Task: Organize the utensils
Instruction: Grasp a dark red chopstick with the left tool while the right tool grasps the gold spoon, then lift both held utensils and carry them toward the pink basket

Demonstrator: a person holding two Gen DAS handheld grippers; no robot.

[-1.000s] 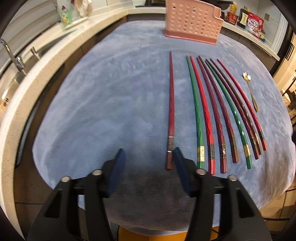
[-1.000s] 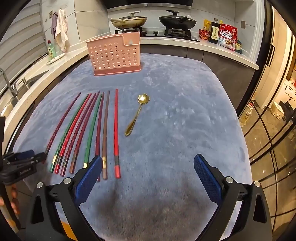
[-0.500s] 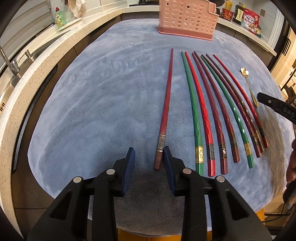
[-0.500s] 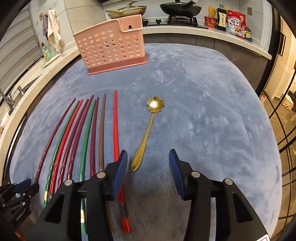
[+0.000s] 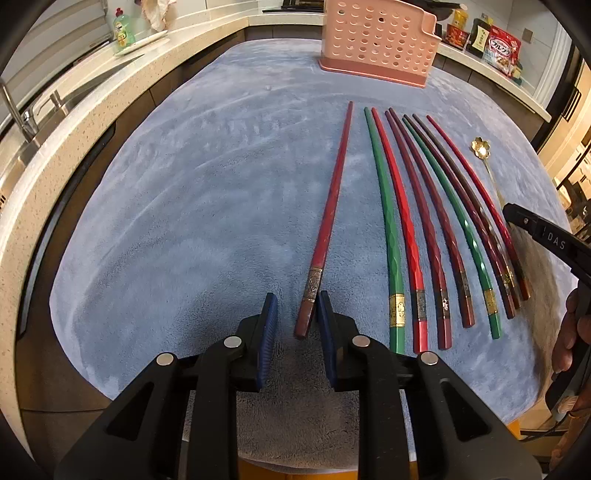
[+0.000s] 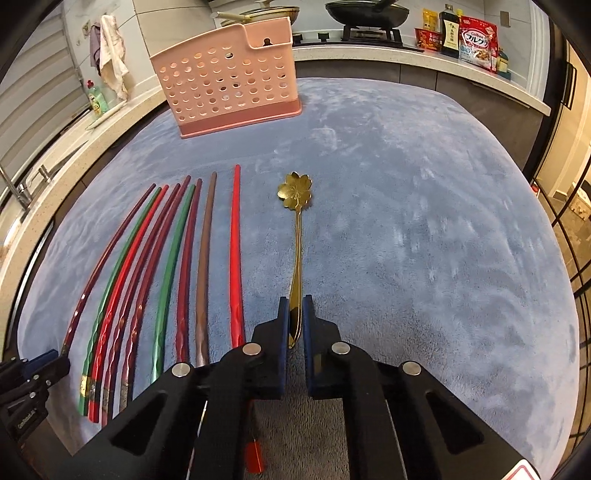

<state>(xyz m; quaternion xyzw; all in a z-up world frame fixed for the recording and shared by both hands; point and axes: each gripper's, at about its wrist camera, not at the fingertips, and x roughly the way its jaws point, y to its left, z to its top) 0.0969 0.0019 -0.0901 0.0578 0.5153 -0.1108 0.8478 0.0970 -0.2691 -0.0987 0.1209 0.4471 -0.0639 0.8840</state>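
Note:
A dark red chopstick (image 5: 332,195) lies apart from the row of red, green and brown chopsticks (image 5: 424,221) on the blue-grey cloth (image 5: 203,206). Its near end sits between the jaws of my left gripper (image 5: 295,299), which are closing. The end is close to the right pad, and a gap still shows at the left pad. A gold spoon (image 6: 297,236) with a flower-shaped bowl lies right of the chopsticks. My right gripper (image 6: 295,301) is shut on the spoon's handle end. A pink perforated utensil holder (image 6: 229,85) stands upright at the far edge of the cloth.
A counter with a sink tap (image 5: 22,118) and a green soap bottle (image 5: 123,29) runs along the left. Pans on a stove (image 6: 365,14) and food packets (image 6: 476,40) sit behind. A person's hand (image 5: 570,332) is at the right edge. Open cloth lies to the spoon's right.
The left jaws have narrowed around the lone chopstick's end without the hand moving. The right gripper came down and forward to the spoon and shut on its handle.

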